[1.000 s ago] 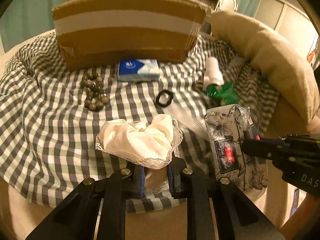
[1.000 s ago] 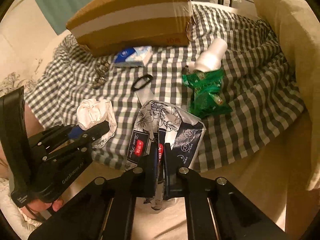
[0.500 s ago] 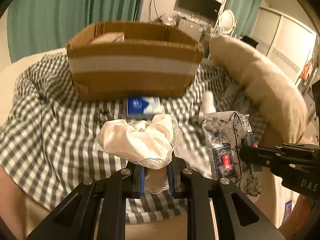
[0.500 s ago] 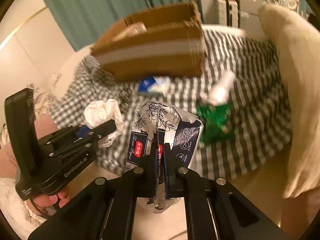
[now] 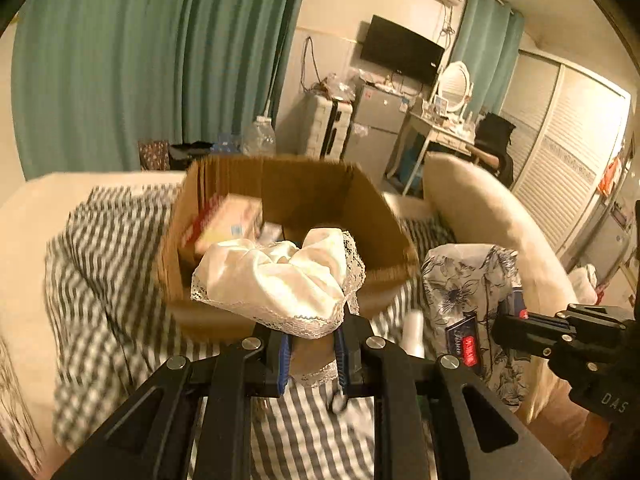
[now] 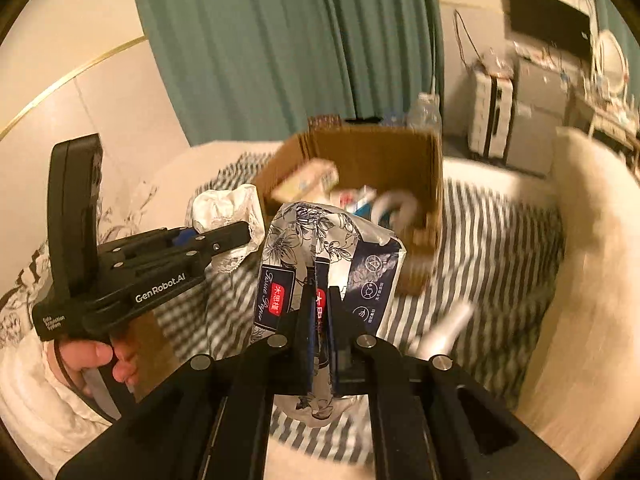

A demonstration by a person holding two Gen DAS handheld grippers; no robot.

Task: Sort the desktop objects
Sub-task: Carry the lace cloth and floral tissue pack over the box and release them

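Step in hand: carry to the box, both hands loaded at once.

Left gripper: fingers pinching the cream lace-trimmed scrunchie at its lower edge; the bulk of it stands above the fingertips, in line with the near wall of the cardboard box. Right gripper: fingers pressed nearly together on the floral tissue pack, gripping a thin fold of the wrapper, with the pack standing up above them.

Both items are off the checked cloth and in the air, short of the box opening. The box is open-topped and already holds a pale carton and some smaller packets. A white bottle lies on the cloth, unsorted.

Next move, my read: bring each load forward over the box rim, clear the near wall, then open the fingers above free space inside.

Risks: the wrapper pinch is thin, so the pack may swing or slip; the scrunchie lace could snag on the rim. The two grippers are close, so stagger the drops.
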